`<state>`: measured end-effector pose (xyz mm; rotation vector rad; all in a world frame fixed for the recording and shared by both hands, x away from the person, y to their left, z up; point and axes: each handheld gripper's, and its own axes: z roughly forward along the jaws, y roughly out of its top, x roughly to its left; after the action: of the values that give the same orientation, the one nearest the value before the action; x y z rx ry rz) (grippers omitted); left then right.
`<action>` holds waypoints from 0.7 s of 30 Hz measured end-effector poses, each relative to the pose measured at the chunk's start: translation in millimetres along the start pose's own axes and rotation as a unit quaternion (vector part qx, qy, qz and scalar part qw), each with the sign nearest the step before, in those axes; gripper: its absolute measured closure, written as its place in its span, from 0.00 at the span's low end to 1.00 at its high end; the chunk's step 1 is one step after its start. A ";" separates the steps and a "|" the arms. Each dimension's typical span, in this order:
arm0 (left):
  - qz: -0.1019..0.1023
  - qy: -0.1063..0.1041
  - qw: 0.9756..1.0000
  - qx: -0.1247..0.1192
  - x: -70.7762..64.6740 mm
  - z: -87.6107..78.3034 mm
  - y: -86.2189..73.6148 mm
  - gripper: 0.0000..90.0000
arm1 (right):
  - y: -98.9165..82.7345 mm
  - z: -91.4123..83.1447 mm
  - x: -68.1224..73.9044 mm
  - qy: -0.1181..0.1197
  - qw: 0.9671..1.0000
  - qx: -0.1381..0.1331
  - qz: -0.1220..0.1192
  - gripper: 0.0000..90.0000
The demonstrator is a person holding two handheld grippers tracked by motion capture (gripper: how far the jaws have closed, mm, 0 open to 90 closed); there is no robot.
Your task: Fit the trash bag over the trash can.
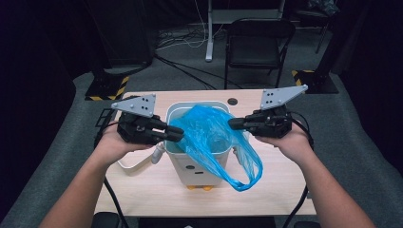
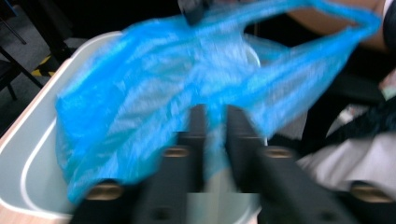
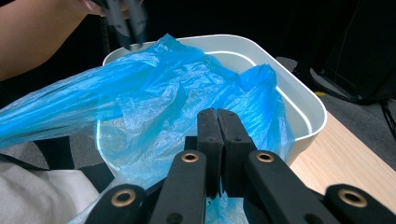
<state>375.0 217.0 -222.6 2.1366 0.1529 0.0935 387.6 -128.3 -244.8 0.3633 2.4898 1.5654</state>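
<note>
Forearms and hands come in from the bottom of the high view, where the left gripper [image 1: 177, 133] and the right gripper [image 1: 234, 124] meet over a white bin [image 1: 198, 164] on the bench [image 1: 142, 185], a blue plastic bag [image 1: 214, 137] lying partly inside it and draping over its front rim, with a black folding chair [image 1: 256, 45] beyond. Seen from the left gripper view, black fingers [image 2: 198, 140] stand slightly apart with blurred bag film between them; whether they pinch it cannot be told. Along the right gripper view, fingers [image 3: 209, 135] are pressed together on the bag's edge above the bin rim [image 3: 299, 100].
</note>
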 end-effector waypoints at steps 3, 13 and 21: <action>-0.006 0.005 1.000 -0.004 1.1 4.8 3.8 0.58 | 0.0 1.9 0.9 0.002 1.000 0.001 -0.001 0.98; -0.003 -0.016 1.000 0.008 5.5 32.0 15.2 0.36 | -1.2 3.1 1.1 0.006 1.000 0.001 0.000 0.98; 0.020 -0.045 0.998 0.036 2.2 35.8 10.9 0.88 | -3.1 3.3 1.5 0.008 1.000 0.002 0.000 0.98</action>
<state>382.5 181.7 -232.8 2.2110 0.0620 0.0152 386.7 -126.4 -249.1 0.3538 2.5052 1.5683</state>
